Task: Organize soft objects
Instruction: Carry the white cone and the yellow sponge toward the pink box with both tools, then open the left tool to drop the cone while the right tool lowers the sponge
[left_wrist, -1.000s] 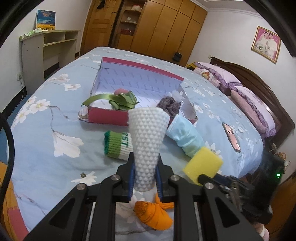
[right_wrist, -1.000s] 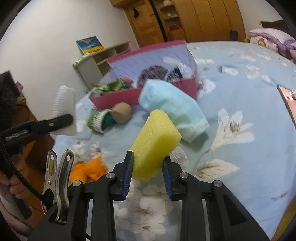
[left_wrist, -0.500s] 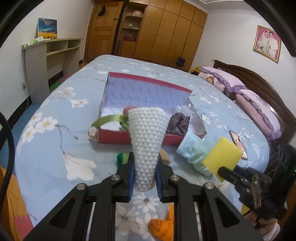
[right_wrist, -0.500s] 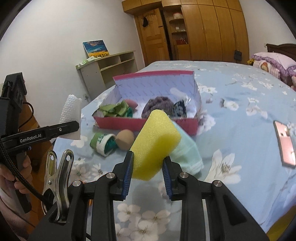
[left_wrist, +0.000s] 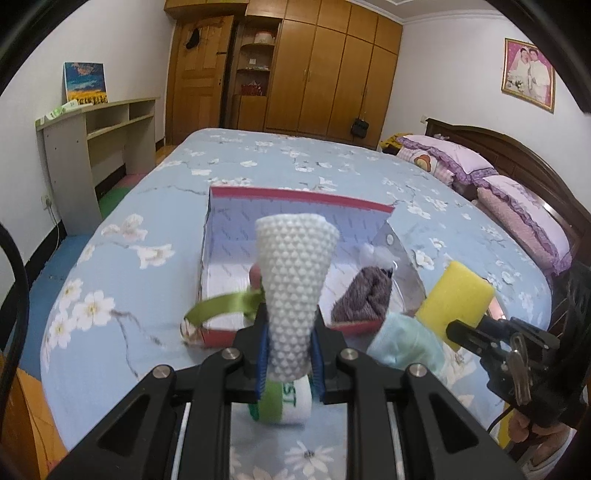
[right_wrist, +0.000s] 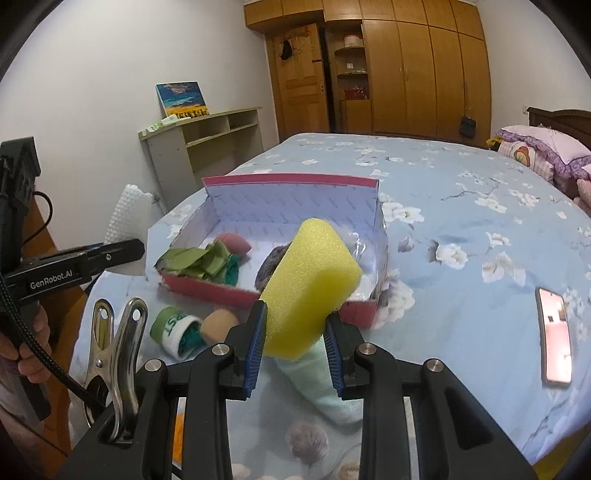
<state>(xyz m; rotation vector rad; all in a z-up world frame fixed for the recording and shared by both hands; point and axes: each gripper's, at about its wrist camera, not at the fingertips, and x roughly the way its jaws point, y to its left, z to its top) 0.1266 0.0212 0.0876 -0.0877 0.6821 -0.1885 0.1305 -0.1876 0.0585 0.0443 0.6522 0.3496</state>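
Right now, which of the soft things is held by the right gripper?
The yellow sponge: the right gripper clamps it above the bed. The left gripper holds the white bumpy cloth, and the mint towel lies on the bed.

Box (right_wrist: 280, 295) open on bed (right_wrist: 461, 221), near its foot edge. In box: ribbon (right_wrist: 195, 260) at left, knit bundle (left_wrist: 364, 295) at right. Before box on bed: rolled sock (right_wrist: 175, 328) left, ball (right_wrist: 218, 325) beside it, folded cloth (right_wrist: 321, 387) right. Phone (right_wrist: 554, 336) far right. Pillows (left_wrist: 517, 206) at headboard. Shelf unit (left_wrist: 92, 147) left of bed, wardrobe (left_wrist: 332, 74) behind.
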